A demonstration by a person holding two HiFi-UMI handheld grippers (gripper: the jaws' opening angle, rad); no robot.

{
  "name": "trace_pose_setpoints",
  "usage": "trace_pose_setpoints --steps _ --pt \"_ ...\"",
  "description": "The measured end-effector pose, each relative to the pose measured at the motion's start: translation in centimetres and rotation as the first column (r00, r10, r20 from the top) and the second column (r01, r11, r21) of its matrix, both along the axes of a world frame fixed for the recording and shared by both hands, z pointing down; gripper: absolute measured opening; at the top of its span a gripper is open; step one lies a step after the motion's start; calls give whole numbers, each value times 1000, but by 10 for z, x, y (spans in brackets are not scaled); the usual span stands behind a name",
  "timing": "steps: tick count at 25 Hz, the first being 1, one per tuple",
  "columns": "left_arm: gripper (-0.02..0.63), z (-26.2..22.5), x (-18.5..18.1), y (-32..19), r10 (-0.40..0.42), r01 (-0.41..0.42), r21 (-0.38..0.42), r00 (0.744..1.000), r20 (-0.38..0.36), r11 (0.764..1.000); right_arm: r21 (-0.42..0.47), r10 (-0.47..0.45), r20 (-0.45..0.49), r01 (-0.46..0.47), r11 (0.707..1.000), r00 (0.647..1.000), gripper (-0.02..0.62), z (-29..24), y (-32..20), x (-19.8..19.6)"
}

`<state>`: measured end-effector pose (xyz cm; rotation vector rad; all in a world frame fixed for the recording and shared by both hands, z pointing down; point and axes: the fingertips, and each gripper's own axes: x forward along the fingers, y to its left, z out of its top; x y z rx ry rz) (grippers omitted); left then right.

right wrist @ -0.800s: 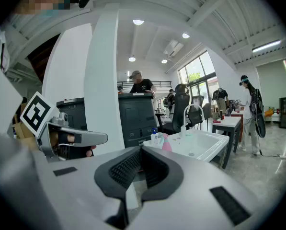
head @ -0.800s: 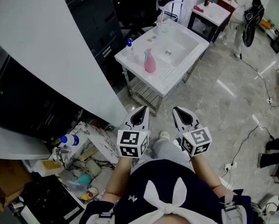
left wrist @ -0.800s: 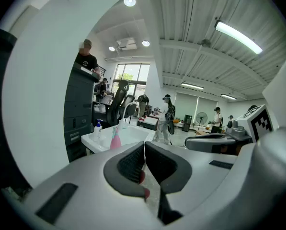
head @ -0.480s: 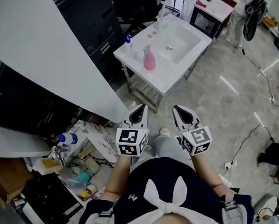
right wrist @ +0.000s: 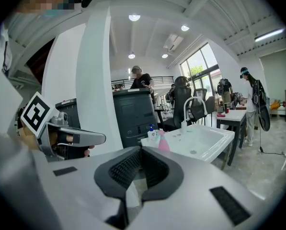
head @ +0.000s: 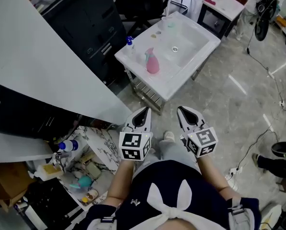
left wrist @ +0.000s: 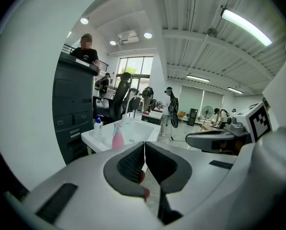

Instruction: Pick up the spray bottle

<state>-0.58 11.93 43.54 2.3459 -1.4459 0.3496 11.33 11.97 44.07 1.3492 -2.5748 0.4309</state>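
While spray bottle shows everywhere, only gripper views confirm left gripper and right gripper clenched empty.

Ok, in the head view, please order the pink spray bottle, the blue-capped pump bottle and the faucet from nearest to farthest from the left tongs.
From the left tongs:
1. Pink spray bottle, on the near ledge of the sink.
2. Blue-capped pump bottle, at its left corner.
3. Faucet, at its far rim.
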Motion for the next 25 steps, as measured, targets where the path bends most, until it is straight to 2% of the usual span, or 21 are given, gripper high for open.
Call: trace_pose_setpoints --steps 16,20,25 --pt "28 8 26 -66 -47 47 -13 998 30 999 42 -92 50 90 995 994 31 -5 -72 20" --pt "28 14 34 -75 -84 84 -22 996 30 996 51 -141 53 138 989 989 31 -9 -88 25" --pt "28 16 36 -76 -140 141 -21 990 26 990 107 -197 60 190 976 979 33 -20 -100 26"
